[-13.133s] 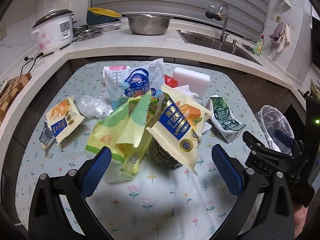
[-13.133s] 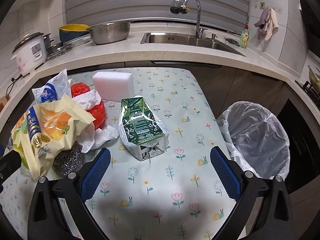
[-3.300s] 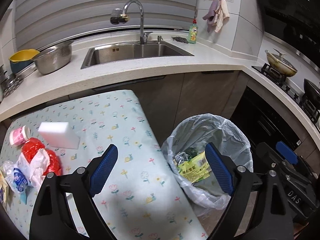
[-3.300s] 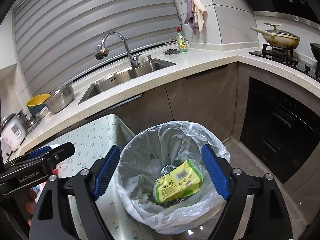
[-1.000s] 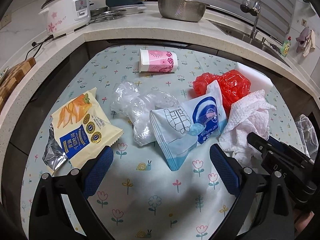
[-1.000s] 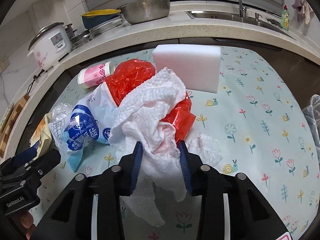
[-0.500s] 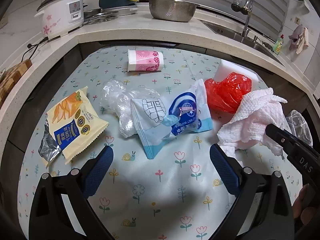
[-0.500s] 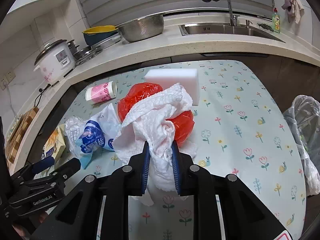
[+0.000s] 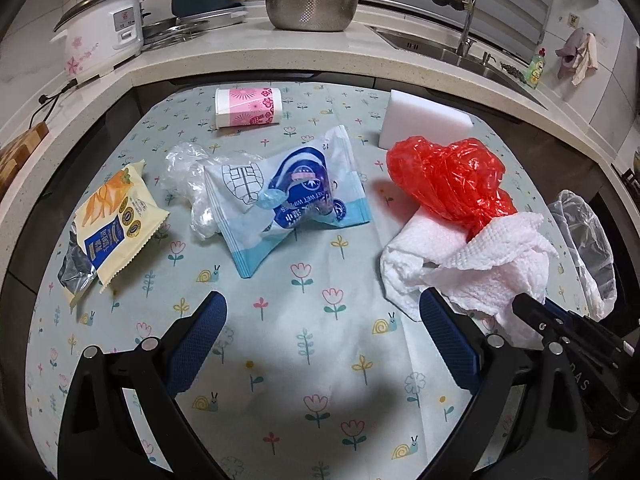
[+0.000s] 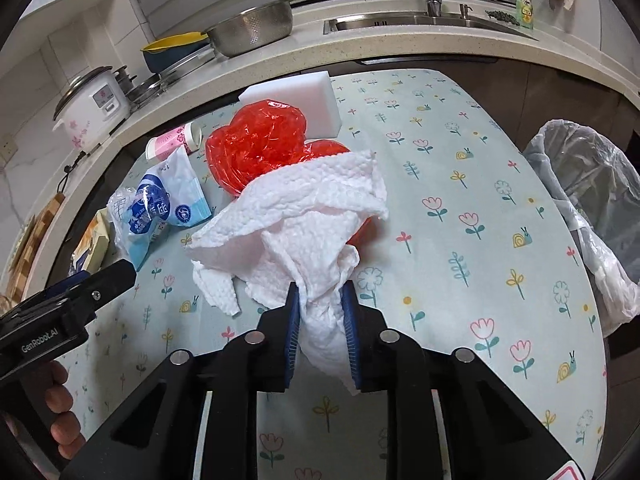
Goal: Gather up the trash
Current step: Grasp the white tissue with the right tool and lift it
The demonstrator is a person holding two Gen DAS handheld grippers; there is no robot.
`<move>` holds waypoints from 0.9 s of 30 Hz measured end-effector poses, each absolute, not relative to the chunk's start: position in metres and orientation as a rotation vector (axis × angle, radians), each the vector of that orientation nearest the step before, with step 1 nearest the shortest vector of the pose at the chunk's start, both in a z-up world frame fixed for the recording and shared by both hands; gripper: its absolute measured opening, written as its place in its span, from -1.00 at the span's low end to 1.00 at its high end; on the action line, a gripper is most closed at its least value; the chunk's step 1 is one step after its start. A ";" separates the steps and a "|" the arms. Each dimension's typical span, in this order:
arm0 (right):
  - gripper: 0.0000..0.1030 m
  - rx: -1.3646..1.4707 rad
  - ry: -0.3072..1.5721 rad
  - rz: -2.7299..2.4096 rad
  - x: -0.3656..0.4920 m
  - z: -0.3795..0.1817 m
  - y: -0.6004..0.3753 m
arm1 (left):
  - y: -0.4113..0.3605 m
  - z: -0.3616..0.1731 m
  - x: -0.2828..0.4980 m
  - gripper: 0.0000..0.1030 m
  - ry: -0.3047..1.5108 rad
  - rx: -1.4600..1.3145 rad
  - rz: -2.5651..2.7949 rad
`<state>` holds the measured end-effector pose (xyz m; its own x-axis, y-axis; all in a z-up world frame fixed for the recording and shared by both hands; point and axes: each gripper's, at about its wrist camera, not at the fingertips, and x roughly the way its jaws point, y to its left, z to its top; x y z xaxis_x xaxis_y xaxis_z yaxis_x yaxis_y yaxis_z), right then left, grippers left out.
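While the floral-print pale-green cloth covering the worktop [image 9: 320, 344] carries most of the litter, a bin lined with a clear plastic bag [image 10: 588, 196] stands just beside its right edge. On the cloth a white rectangular foam block [image 9: 424, 120] lies at the far side, touching a crumpled red plastic bag [image 9: 452, 176]. A crumpled white paper towel [image 10: 304, 216] drapes over the red bag's near side, one end bunched between the blue pads of the right hand-held gripper [image 10: 320, 316], which is clamped on it. Left of these lie a blue-and-white wet-wipes packet [image 9: 288, 196], a yellow snack packet [image 9: 112, 220], a scrunched clear plastic wrapper [image 9: 188, 172] and a pink-patterned paper cup on its side [image 9: 248, 106]. The left hand-held gripper [image 9: 320, 336] hovers with its pads wide apart over bare cloth.
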<state>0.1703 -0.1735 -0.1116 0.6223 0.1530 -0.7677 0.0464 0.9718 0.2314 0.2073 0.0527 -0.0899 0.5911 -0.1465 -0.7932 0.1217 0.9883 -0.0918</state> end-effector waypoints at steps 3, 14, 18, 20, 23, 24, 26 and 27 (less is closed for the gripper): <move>-0.77 0.241 0.871 0.040 0.164 -0.104 -0.182 | 0.046 -0.091 0.207 0.80 0.931 -0.023 -0.163; -0.79 0.318 0.804 -0.072 0.163 -0.091 -0.237 | 0.014 -0.095 0.222 0.80 0.932 -0.017 -0.190; -0.79 0.340 0.801 -0.076 0.172 -0.095 -0.247 | 0.002 -0.107 0.237 0.80 0.950 -0.013 -0.190; -0.79 0.340 0.803 -0.070 0.178 -0.098 -0.247 | -0.003 -0.114 0.245 0.79 0.962 -0.010 -0.187; -0.79 0.347 0.811 -0.054 0.189 -0.104 -0.247 | -0.009 -0.122 0.253 0.69 0.972 -0.003 -0.188; -0.79 0.348 0.815 -0.048 0.193 -0.106 -0.246 | -0.011 -0.124 0.255 0.61 0.975 0.001 -0.192; -0.79 0.347 0.819 -0.034 0.201 -0.110 -0.243 | -0.015 -0.129 0.260 0.47 0.986 0.004 -0.205; -0.79 0.346 0.820 -0.029 0.204 -0.111 -0.241 | -0.018 -0.131 0.262 0.39 0.992 0.004 -0.212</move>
<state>0.2039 -0.2410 -0.1112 0.6849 0.1071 -0.7208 0.1585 0.9436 0.2908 0.2616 -0.0177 -0.1309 0.5283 -0.1758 -0.8307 0.1798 0.9793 -0.0928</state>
